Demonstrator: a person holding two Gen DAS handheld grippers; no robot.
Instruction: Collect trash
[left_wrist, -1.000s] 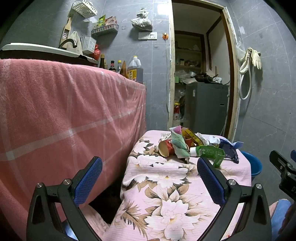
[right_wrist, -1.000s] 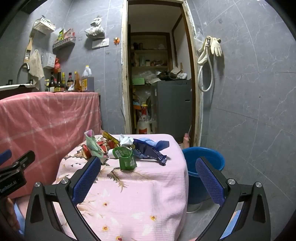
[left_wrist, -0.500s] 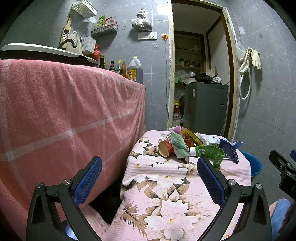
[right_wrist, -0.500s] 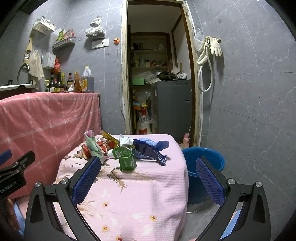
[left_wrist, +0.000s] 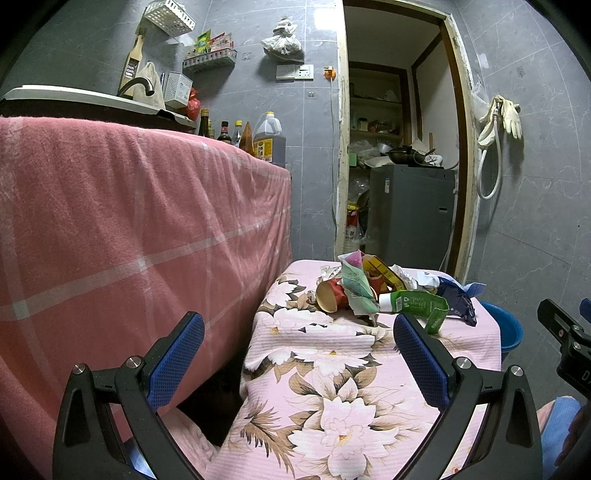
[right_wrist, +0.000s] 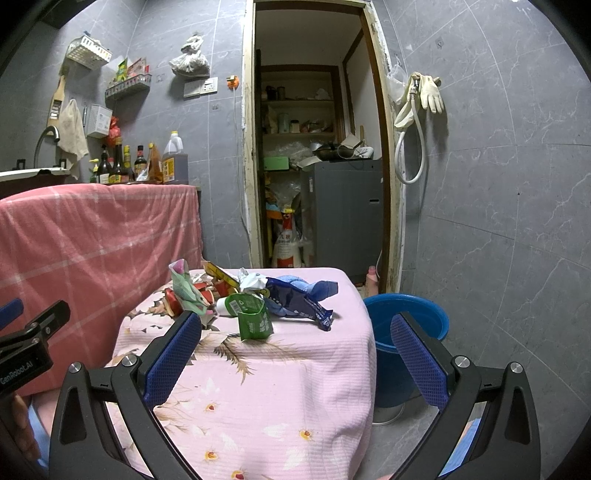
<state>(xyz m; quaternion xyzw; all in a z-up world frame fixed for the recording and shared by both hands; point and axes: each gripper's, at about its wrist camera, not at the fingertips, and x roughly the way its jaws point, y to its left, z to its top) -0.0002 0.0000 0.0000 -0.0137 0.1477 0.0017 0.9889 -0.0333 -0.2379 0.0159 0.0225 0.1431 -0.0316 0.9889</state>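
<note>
Nothing's moved; both claws, left claw (left_wrist: 298, 363) and right claw (right_wrist: 295, 363), hang wide open and empty. The green carton (right_wrist: 253, 320), mid-frame on the table (right_wrist: 288, 369), looks light and crushable, so pinch its folded edge.

home kitchen: grey tiled walls, sauce bottles (right_wrist: 122, 162) by tap (left_wrist: 138, 85), rubber gloves (right_wrist: 424, 94) hung, pantry shelves (right_wrist: 299, 103).

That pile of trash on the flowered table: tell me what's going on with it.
A person holds a two-finger gripper in each hand, both aimed at the litter heaped on the pink floral tablecloth. The left gripper and the right gripper hover short of it with jaws wide apart, holding nothing. A crumpled green carton, a dark blue foil wrapper and a red paper cup lie untouched. A blue plastic bucket stands beside the table.
</note>
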